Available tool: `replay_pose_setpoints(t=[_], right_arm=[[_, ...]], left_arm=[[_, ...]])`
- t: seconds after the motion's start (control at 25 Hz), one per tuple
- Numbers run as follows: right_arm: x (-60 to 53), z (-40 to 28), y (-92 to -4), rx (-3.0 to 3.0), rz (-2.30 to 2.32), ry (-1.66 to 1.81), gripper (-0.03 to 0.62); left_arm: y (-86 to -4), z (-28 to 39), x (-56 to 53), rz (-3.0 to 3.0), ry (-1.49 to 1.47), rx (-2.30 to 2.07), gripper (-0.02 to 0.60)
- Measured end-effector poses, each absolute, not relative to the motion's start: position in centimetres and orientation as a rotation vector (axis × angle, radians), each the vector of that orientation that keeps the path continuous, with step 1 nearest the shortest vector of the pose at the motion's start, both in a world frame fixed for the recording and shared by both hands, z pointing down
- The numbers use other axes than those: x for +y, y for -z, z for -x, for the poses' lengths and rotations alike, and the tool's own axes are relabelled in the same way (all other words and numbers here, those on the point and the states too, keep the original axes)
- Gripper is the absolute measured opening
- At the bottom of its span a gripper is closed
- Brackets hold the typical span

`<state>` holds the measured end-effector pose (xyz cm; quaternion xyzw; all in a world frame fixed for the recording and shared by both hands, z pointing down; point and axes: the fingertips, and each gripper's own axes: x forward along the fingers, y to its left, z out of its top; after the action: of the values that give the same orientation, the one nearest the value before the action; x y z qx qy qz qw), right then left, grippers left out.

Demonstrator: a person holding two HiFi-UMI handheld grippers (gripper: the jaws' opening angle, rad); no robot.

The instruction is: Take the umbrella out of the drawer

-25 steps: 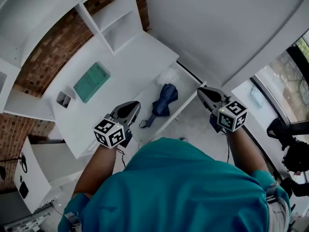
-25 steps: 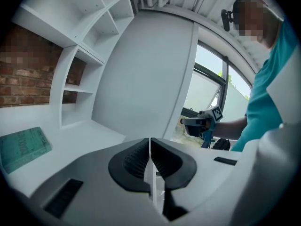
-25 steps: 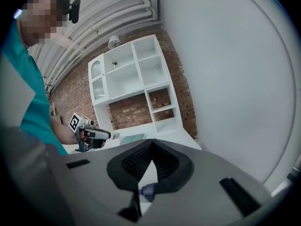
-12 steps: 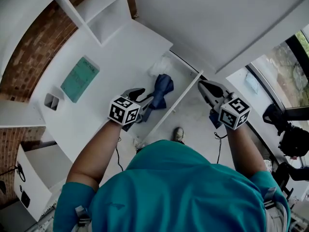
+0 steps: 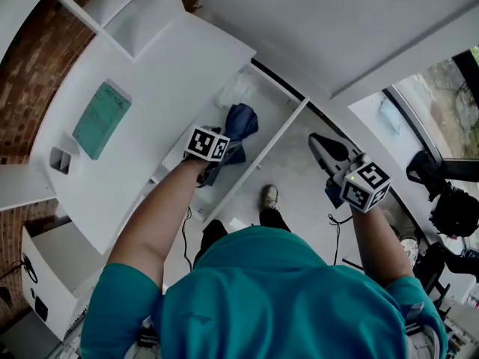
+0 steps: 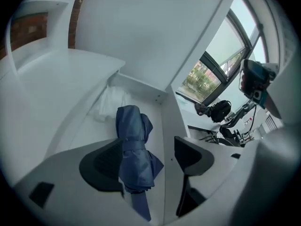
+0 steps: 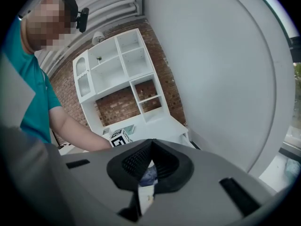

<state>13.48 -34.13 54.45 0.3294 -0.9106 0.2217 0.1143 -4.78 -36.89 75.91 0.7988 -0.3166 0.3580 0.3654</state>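
Left gripper view: left claw points down into the open white drawer. Its jaws are opening, near full spread, and straddle the folded dark-blue fabric umbrella. The umbrella lies lengthwise on the drawer floor with its strap band cinched round the middle. It sits closer to the left-hand pad, but neither pad presses it, so no grip yet. The wide spread makes sense to me – the bunched canopy is bulky, and the banded waist looks like the firmest place to pinch.

A crumpled white plastic bag sits at the drawer's far end, just beside the umbrella's tip. It could snag on the lift.

Head view: the drawer hangs out from the white bench. The right claw is well apart, beyond the drawer front over the floor. Its jaws are together on nothing – likely parked clear of the lift path.
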Motion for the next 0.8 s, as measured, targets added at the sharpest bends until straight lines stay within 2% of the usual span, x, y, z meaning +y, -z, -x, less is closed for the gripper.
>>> replay_pose_setpoints(t=[0.48, 0.8], right_arm=[[-34.7, -16.4, -59.5, -2.635, -1.009, -0.776, 0.021], [-34.3, -17.2, -61.5, -2.612, -1.009, -0.842, 0.021]], left_arm=[[-86.6, 4.4, -39.2, -1.834, -1.167, -0.862, 0.342], [-88.2, 4.0, -39.1, -1.863, -1.274, -1.007, 0.370]])
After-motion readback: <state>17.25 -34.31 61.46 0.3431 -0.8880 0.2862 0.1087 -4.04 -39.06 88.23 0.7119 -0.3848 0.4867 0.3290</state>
